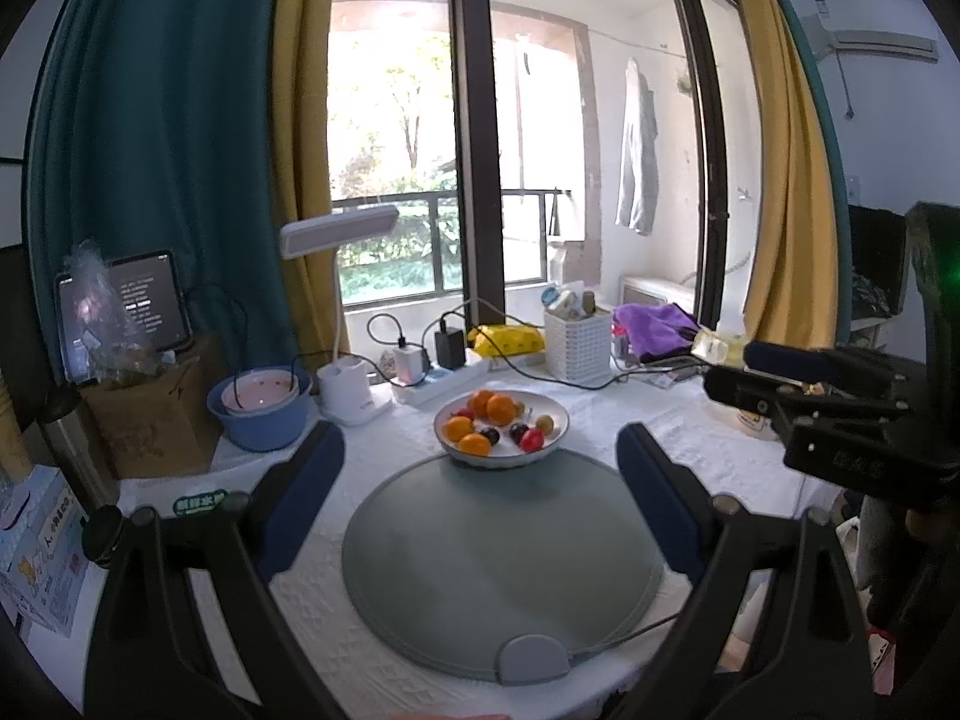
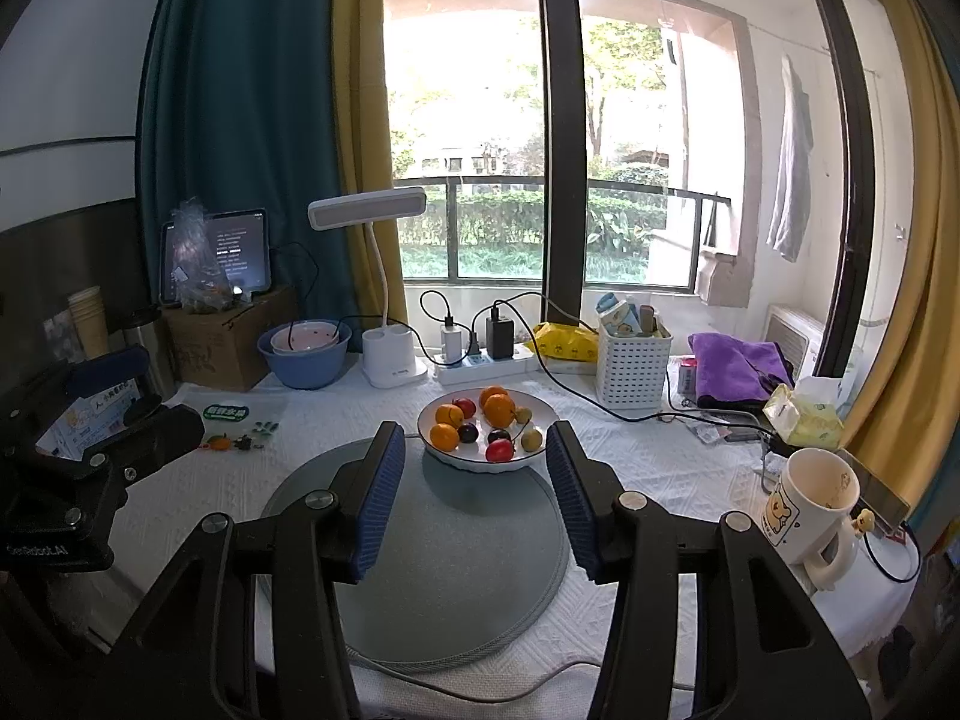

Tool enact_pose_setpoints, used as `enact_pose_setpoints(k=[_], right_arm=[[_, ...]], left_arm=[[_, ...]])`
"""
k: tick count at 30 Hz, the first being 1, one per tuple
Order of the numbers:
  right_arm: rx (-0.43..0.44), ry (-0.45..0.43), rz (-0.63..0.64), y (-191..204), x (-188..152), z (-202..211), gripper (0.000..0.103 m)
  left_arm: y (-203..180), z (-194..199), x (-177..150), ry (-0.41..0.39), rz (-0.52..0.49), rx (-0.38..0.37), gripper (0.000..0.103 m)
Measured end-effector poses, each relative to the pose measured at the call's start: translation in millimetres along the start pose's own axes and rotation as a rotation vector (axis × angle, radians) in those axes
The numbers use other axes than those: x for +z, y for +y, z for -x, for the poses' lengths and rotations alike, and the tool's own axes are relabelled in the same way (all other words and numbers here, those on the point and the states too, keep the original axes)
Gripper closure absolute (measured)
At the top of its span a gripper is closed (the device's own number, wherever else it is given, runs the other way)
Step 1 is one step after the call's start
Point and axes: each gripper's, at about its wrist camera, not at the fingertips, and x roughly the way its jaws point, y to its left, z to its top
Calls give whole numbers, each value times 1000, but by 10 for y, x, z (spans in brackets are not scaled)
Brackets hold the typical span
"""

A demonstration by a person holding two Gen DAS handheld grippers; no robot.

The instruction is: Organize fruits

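Note:
A white plate (image 1: 555, 417) (image 2: 537, 417) at the far edge of a round grey mat (image 1: 498, 564) (image 2: 444, 546) holds several oranges (image 1: 501, 409) (image 2: 499, 410), dark plums (image 1: 490, 435) (image 2: 468, 433), red fruits (image 1: 531, 439) (image 2: 499, 450) and a yellow-green one (image 1: 545, 423) (image 2: 531, 439). My left gripper (image 1: 480, 450) is open and empty, held above the mat short of the plate. My right gripper (image 2: 474, 450) is open and empty, its jaws framing the plate's near side. The right gripper's body shows at the right of the left wrist view (image 1: 840, 420).
A blue bowl with a pink bowl inside (image 2: 304, 353), a white desk lamp (image 2: 393, 360), a power strip with chargers (image 2: 486, 360), a white basket (image 2: 633, 369), a purple cloth (image 2: 738, 366), a bear mug (image 2: 813, 510), a cardboard box with a tablet (image 2: 228, 330) and cables ring the table.

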Motion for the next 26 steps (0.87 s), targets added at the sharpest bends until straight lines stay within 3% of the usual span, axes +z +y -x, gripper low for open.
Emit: enact_pose_setpoints(k=[26], right_arm=[[3,6,2,-9,0,-27,50]], left_arm=[[22,5,0,1,7,4,10]])
